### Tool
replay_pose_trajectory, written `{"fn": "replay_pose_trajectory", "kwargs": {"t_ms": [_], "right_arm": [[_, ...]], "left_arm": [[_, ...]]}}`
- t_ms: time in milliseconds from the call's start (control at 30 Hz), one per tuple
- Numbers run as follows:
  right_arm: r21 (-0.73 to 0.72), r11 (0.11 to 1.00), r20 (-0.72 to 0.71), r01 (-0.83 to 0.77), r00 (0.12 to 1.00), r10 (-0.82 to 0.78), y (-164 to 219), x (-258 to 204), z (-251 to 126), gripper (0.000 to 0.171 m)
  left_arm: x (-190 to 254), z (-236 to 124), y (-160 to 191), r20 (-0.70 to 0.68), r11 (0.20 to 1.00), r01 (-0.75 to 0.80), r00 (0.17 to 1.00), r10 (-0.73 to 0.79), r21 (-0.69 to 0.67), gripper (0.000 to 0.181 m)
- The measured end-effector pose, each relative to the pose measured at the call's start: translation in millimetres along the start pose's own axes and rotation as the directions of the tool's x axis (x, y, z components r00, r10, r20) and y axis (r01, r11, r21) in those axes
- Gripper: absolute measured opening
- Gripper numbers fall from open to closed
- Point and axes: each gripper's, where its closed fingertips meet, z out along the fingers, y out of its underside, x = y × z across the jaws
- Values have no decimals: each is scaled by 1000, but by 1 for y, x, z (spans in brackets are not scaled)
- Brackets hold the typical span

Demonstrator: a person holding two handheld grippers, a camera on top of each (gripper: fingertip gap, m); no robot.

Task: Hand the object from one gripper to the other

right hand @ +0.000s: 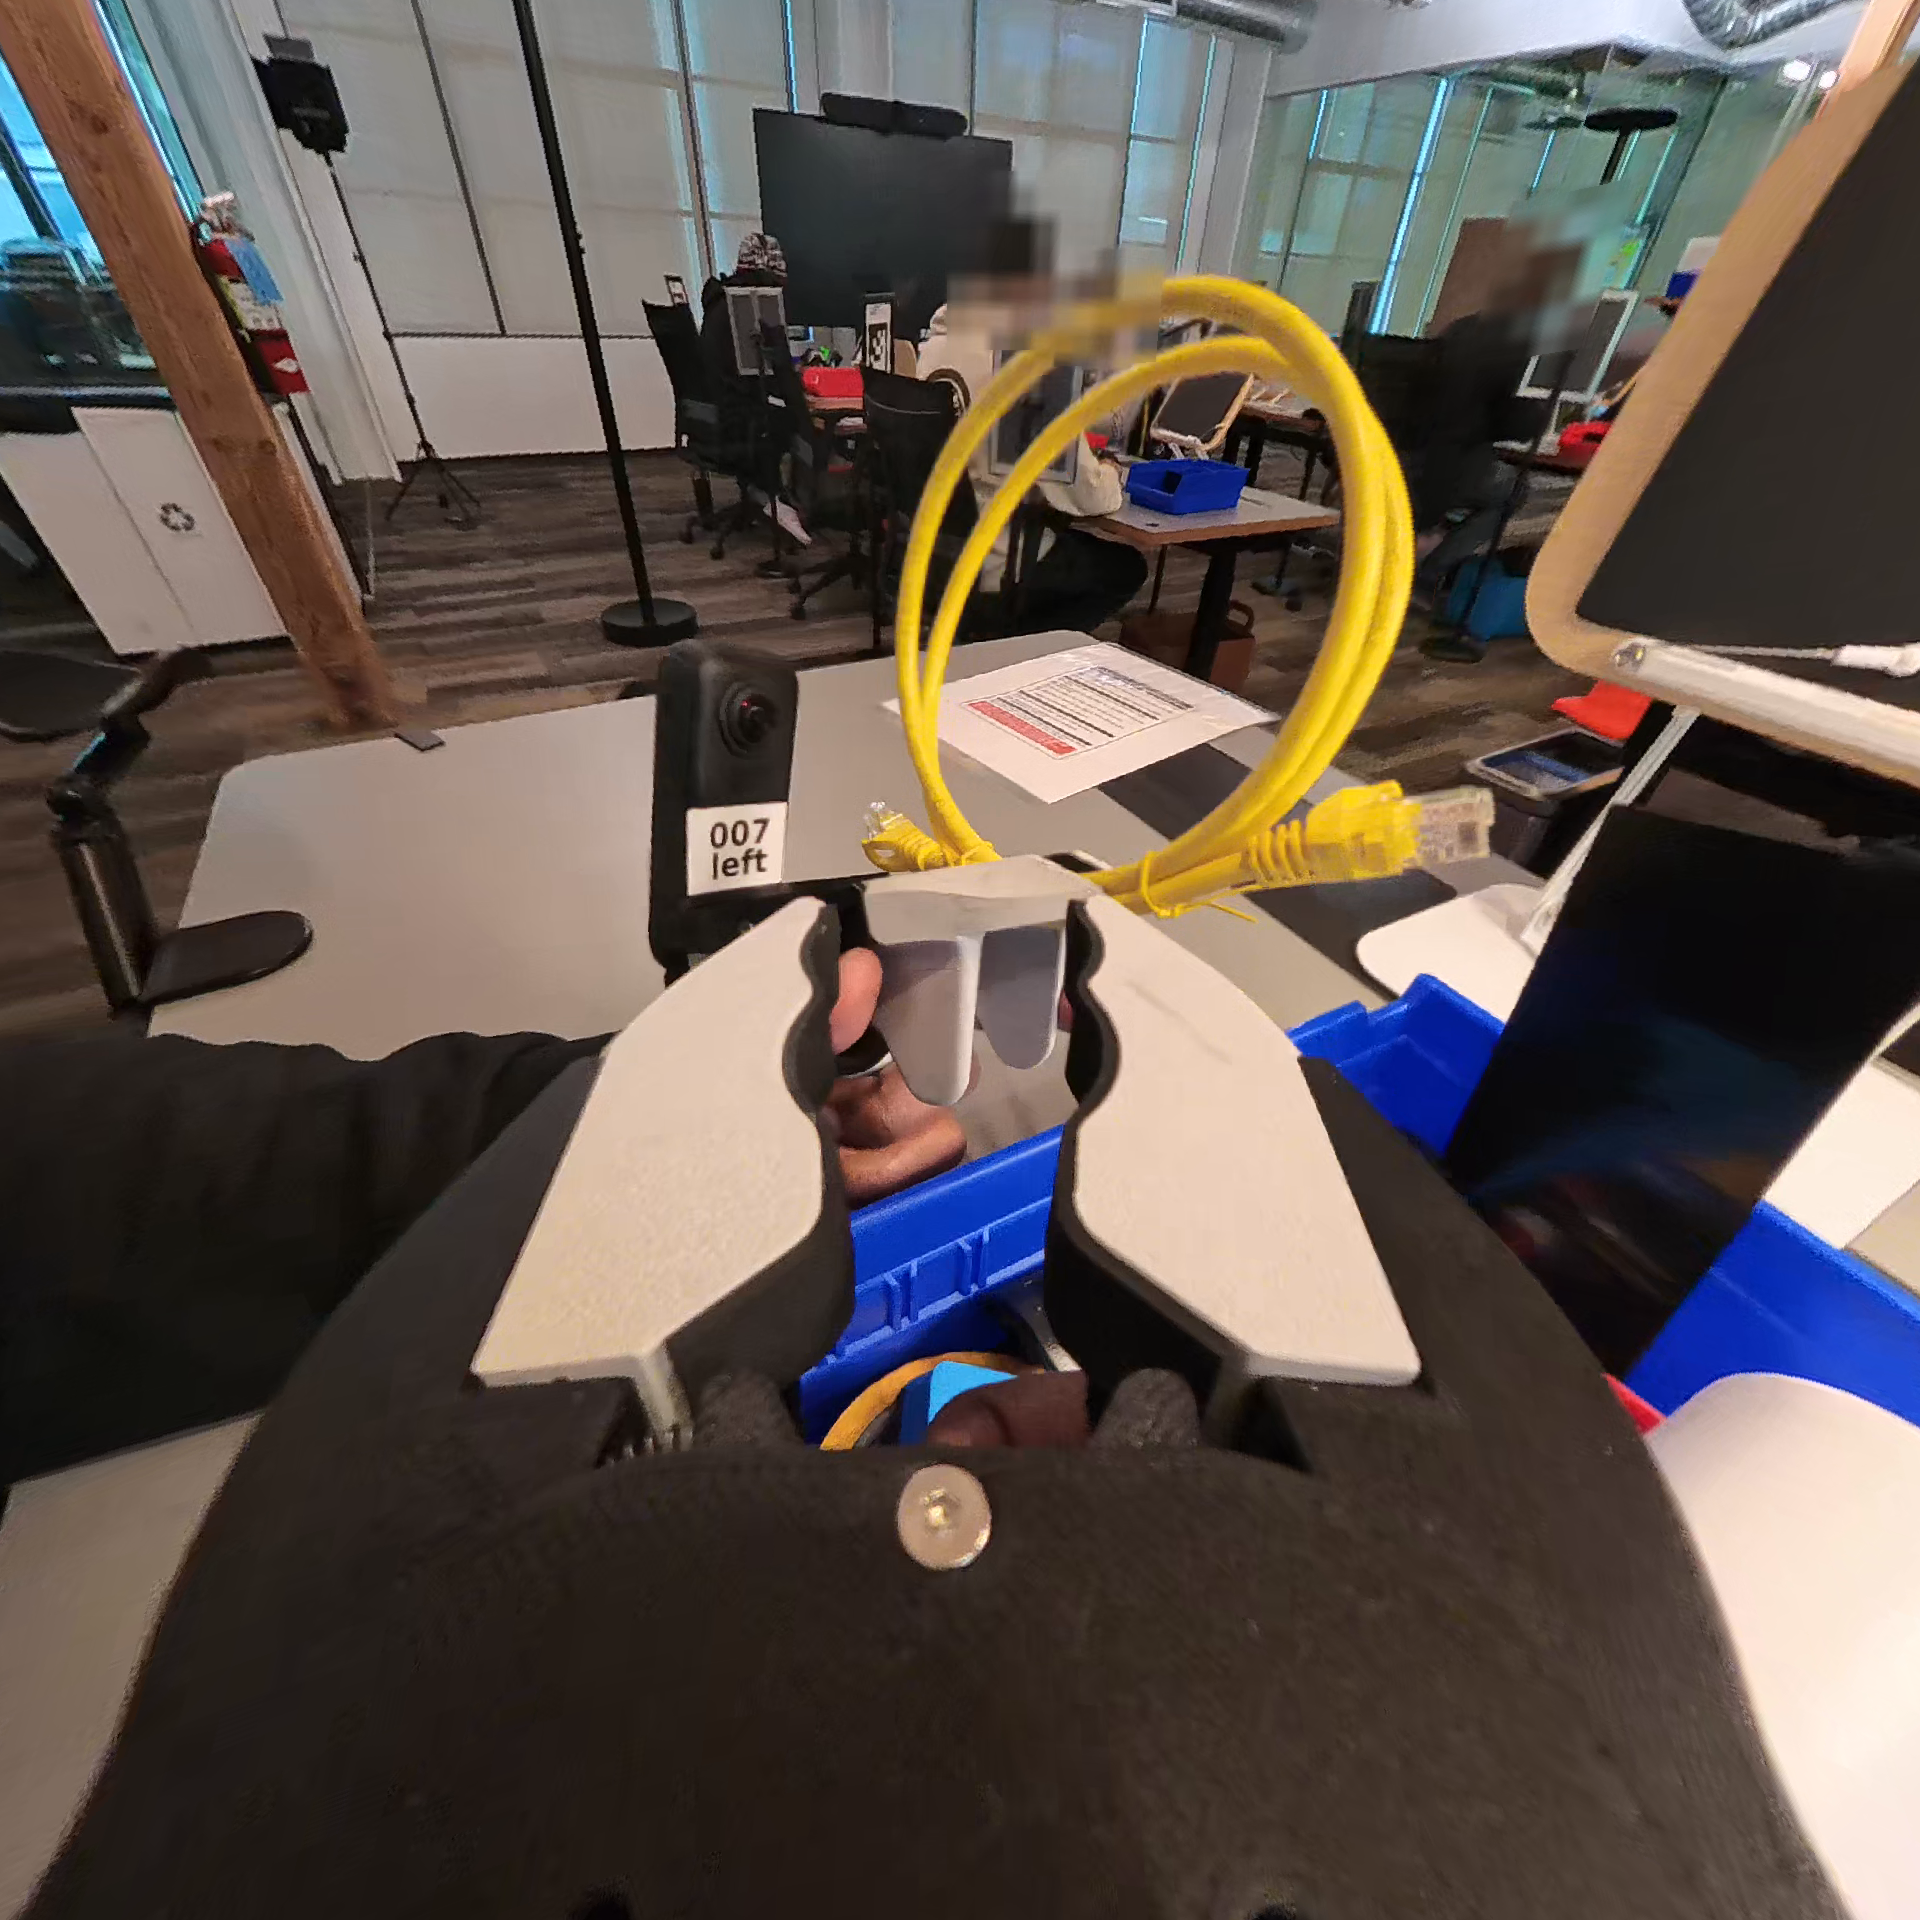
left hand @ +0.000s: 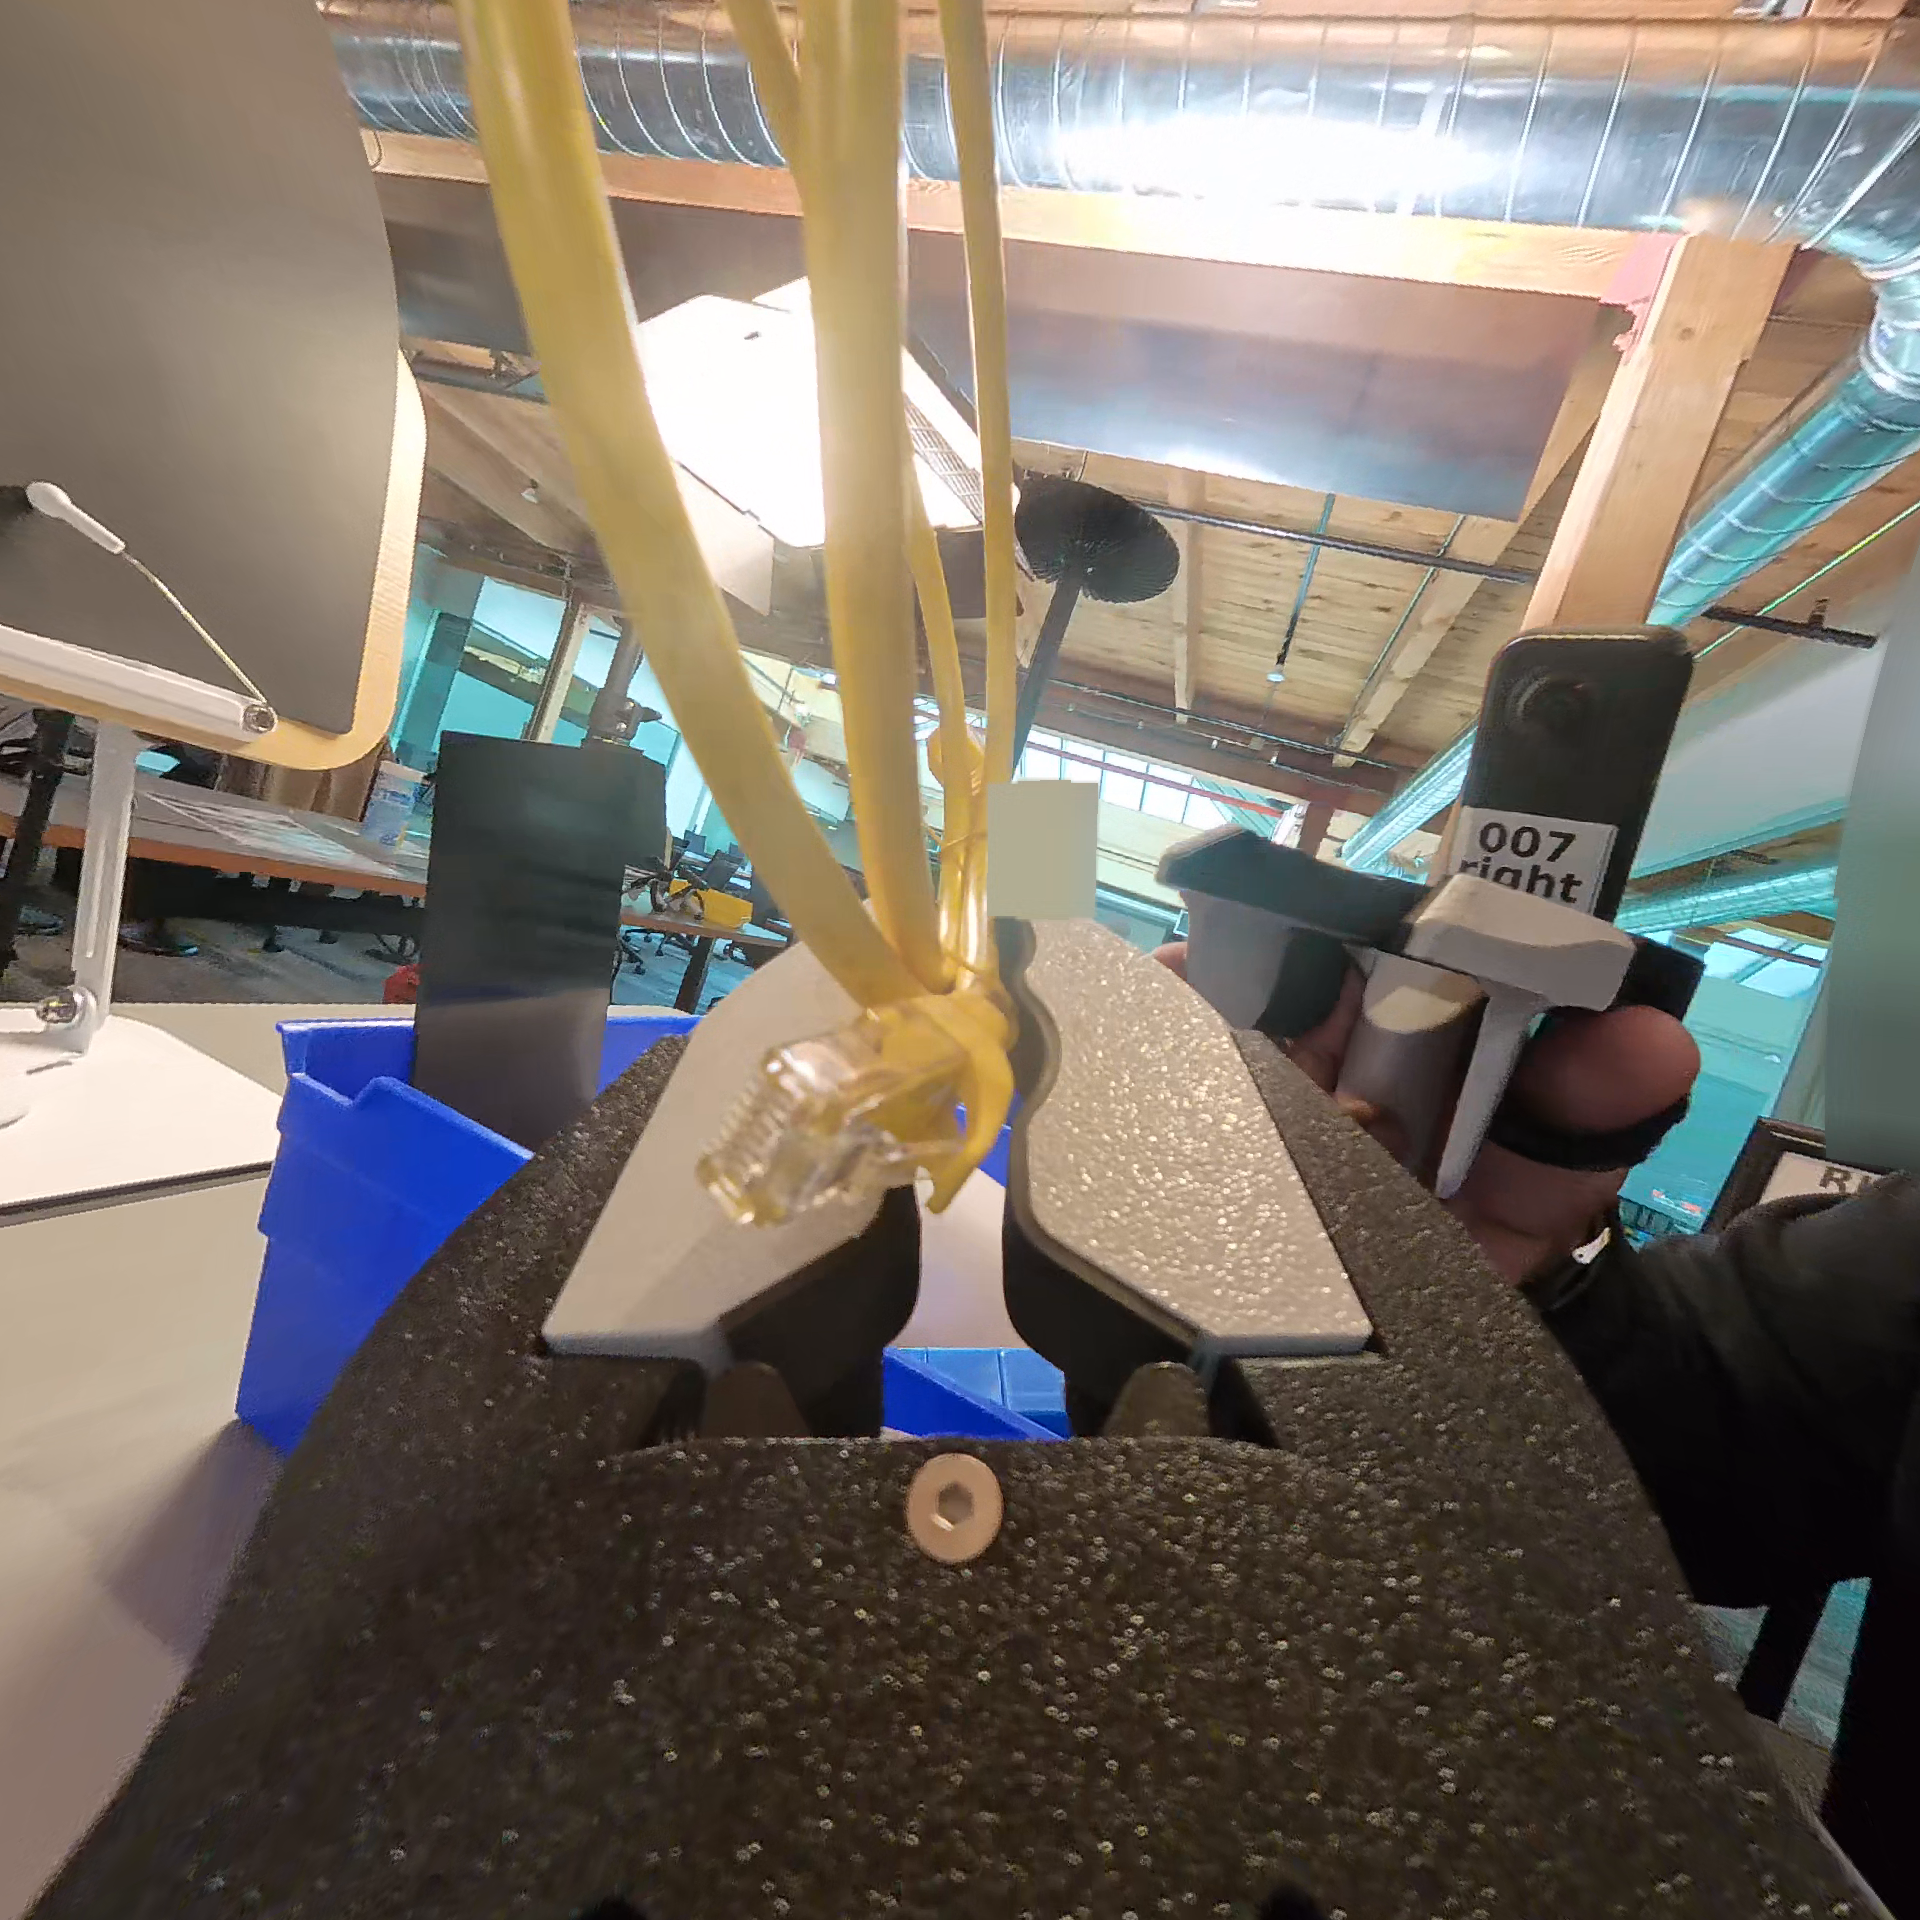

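A coiled yellow network cable (left hand: 862, 623) with clear plugs is pinched at its tied part between the tips of my left gripper (left hand: 1003, 966), and its loops rise above the fingers. In the right wrist view the coil (right hand: 1351, 499) stands up from the left gripper (right hand: 992, 873), which faces me just beyond my own fingertips. My right gripper (right hand: 951, 966) is open and empty, a short way below and in front of the cable and not touching it. It also shows at the right of the left wrist view (left hand: 1299, 1049), held by a hand.
A blue bin (right hand: 1382, 1049) sits under both grippers, with a black panel (right hand: 1683, 1039) standing in it and small items at its bottom. A monitor on a white stand (right hand: 1766, 416) is to the right. A printed sheet (right hand: 1081, 717) lies on the grey table (right hand: 416, 831). People sit at desks beyond.
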Motion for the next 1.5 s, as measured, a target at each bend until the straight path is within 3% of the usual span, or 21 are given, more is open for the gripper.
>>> {"fn": "replay_pose_trajectory", "kwargs": {"t_ms": [300, 400, 533, 633, 733, 800, 867, 1000, 1167, 1233, 1333, 1500], "right_arm": [[-43, 989, -7, -140, 990, 139, 30, 20, 8, 41], [-28, 991, -14, -131, 991, 131, 32, 15, 9, 41], [88, 983, 13, -161, 987, 160, 20, 6, 5, 42], [203, 953, 58, -223, 975, 215, 7, 3, -2, 41], [215, 941, 104, -262, 964, 244, 6, -1, -1, 40], [251, 930, 127, -269, 961, 244, 1, -1, -4, 31], [258, 932, 131, -256, 965, 228, 0, -1, -6, 16], [222, 959, 58, -175, 984, 166, -2, 8, -8, 15], [191, 975, -142, 117, 986, -91, -27, 27, -27, 14], [134, 949, -246, 287, 937, -248, -36, 36, -36, 14], [-8, 841, -401, 541, 768, -498, -42, 51, -45, 14], [-275, 599, -438, 752, 457, -774, -19, 63, -35, 14]], "left_arm": [[-2, -3, -3, -7, 1000, -9, 1000, 10, 18, 14], [10, -3, -6, -97, 999, 44, 994, -41, 22, 13], [36, -3, -1, -273, 994, 101, 956, -107, -36, 13], [47, -5, 1, -338, 993, 106, 934, -120, -60, 14], [58, -6, 3, -393, 989, 121, 908, -147, -88, 14], [63, -4, 9, -404, 987, 108, 903, -148, -120, 14], [65, -1, 16, -402, 984, 103, 903, -154, -147, 14], [60, 2, 22, -363, 979, 112, 916, -168, -170, 19], [33, 6, 21, -201, 985, 32, 977, -65, -167, 42], [17, 7, 17, -104, 989, -12, 995, -4, -146, 46], [8, 5, -1, -19, 997, -52, 999, 51, -65, 49], [36, 9, -13, -72, 978, -209, 976, 207, -15, 49]]}}
